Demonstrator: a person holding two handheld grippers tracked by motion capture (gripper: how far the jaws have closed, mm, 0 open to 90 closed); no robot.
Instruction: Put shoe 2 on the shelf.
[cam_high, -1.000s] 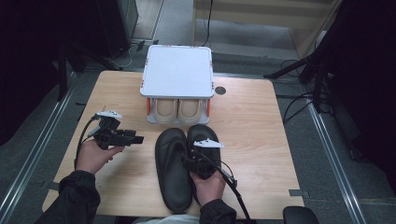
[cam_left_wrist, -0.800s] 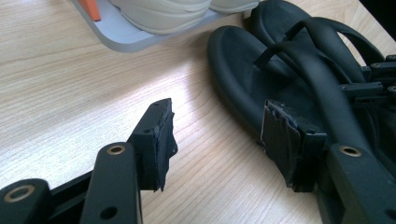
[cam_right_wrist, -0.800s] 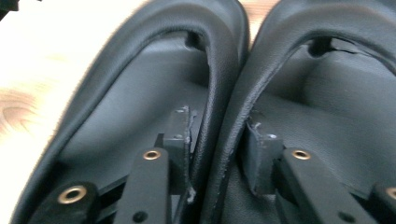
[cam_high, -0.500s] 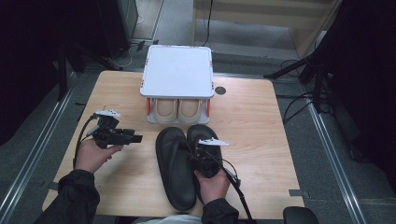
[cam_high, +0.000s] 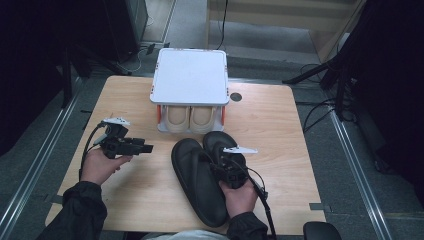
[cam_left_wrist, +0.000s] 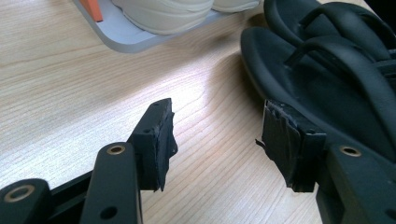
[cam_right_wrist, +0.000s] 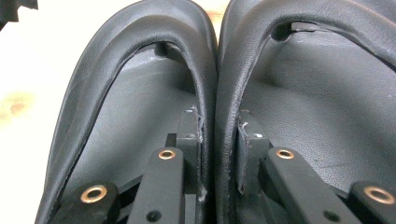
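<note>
with the right gripper (cam_high: 226, 166) just closing its fingers (cam_right_wrist: 189, 135) on the touching inner edges of both sandals (cam_high: 200, 175) on the worktop (cam_high: 280, 130), the grasp is being secured, so lifting the pair comes next, while the left gripper (cam_high: 145, 148) waits open.

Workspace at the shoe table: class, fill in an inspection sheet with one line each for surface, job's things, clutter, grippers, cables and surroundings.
Surface: pale wooden table, round hole near the far edge.
Job's things: two black sandals side by side, inner edges together; white shoe rack behind them with pale shoes on its lower shelf.
Clutter: nothing seen.
Grippers: right gripper has just been closing, its pads pinching the sandals' two adjoining edges; left gripper open over bare wood, beside the sandals.
Cables: one trails from each gripper; more lie on the floor at the right.
Surroundings: grey floor, metal rails along both sides, dark equipment.
</note>
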